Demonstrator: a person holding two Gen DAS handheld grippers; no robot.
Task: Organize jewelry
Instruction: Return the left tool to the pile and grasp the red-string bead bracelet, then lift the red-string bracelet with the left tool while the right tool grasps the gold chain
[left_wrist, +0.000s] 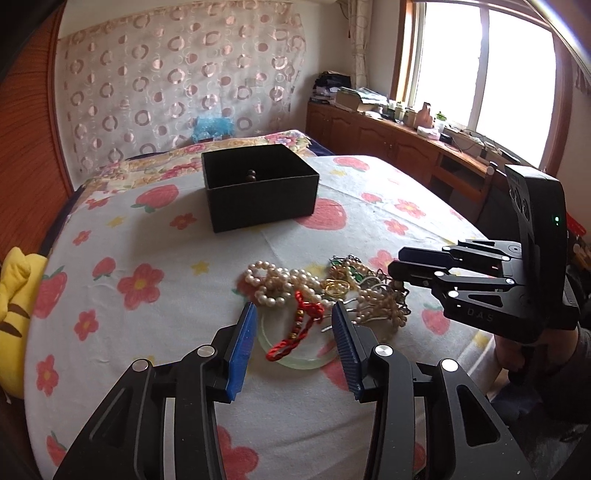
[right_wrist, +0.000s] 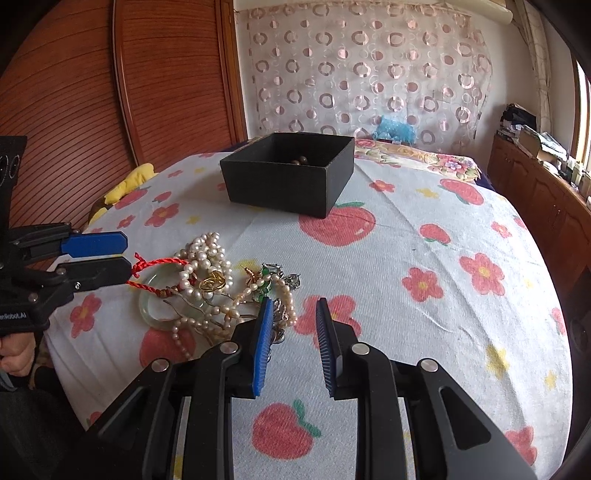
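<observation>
Where bed holds black box (right_wrist: 288, 177) — brown beads (right_wrist: 300, 160) inside.

Black left gripper (left_wrist: 291, 321) and right gripper (right_wrist: 293, 314), blue ribbed pads, silver pivot screws.

Both tools tilt downward with jaws parted, gripping nothing. The left tool (left_wrist: 291, 314) stands wider open than the right tool (right_wrist: 293, 304). A hand (right_wrist: 14, 354) grips the left tool's handle.
</observation>
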